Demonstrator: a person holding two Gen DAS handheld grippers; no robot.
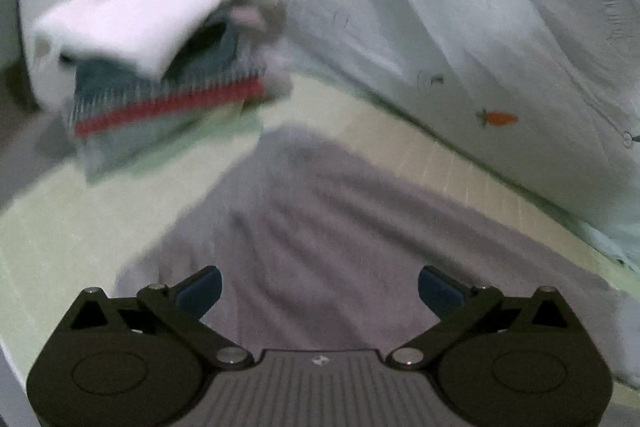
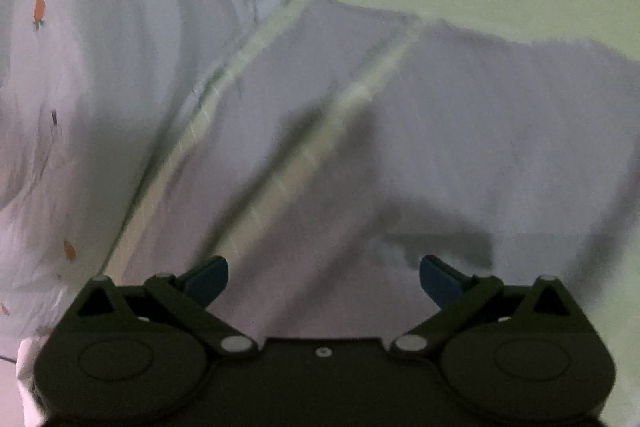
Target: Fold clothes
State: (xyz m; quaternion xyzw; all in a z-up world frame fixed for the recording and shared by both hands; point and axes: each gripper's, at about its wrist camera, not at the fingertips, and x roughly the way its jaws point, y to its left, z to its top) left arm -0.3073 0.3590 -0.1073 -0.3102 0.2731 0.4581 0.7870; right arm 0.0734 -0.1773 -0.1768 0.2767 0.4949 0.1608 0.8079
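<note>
Mauve-grey garment (image 1: 320, 219) lies soft and limp on the bed (image 1: 80, 211) — best pinched at a hem corner. Left hand-held gripper (image 1: 319, 287) and right hand-held gripper (image 2: 324, 277) are held wide apart, empty.

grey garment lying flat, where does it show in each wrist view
Left wrist: the grey garment fills centre and bottom, just ahead of the open left gripper.
Right wrist: it spreads over centre and right.
Shared landmark: the carrot-print sheet.

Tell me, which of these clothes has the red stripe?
The folded blue-grey knit in the stack at the back left, under a white piece. The mauve garment lying flat before the left gripper is plain.
</note>
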